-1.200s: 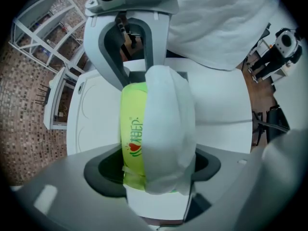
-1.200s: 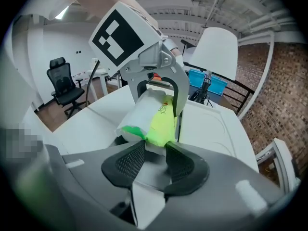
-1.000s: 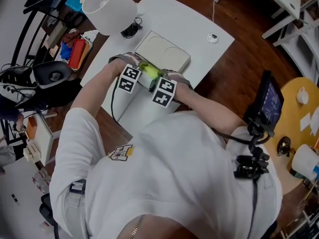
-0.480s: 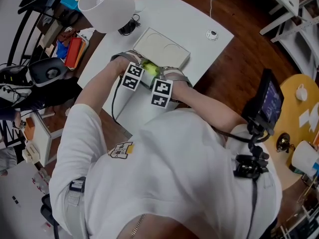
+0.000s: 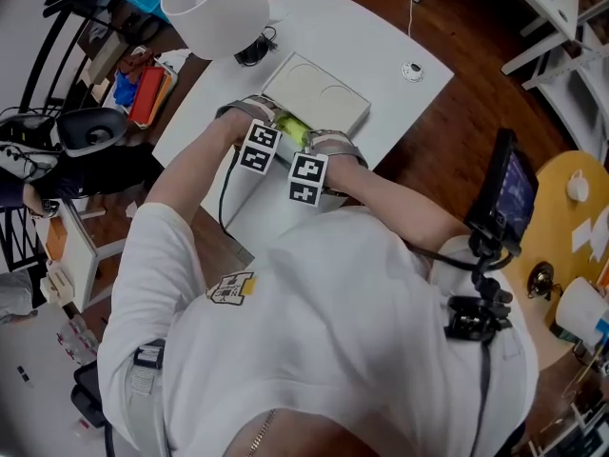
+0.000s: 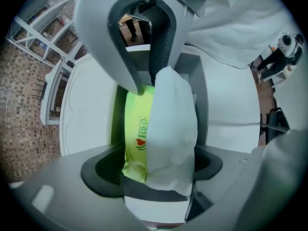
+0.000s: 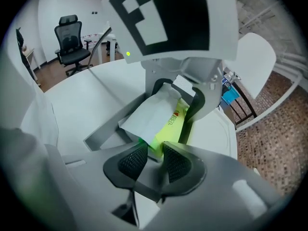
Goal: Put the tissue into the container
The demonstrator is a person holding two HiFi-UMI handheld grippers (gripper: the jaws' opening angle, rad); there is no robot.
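The left gripper (image 6: 156,167) is clamped across the tissue pack (image 6: 161,124), a lime-green wrapper with a white sheet over its right side. The pack stands squarely between the gripper's dark fingers (image 6: 101,170) and fills the gap. Beyond those fingertips, behind the pack, lies the white container (image 6: 91,109) on the white table (image 5: 381,36). The right gripper (image 7: 150,158) meets the left one from the pack's other end, its ribbed fingers (image 7: 131,161) nearly together and pinching the pack's green edge between them.
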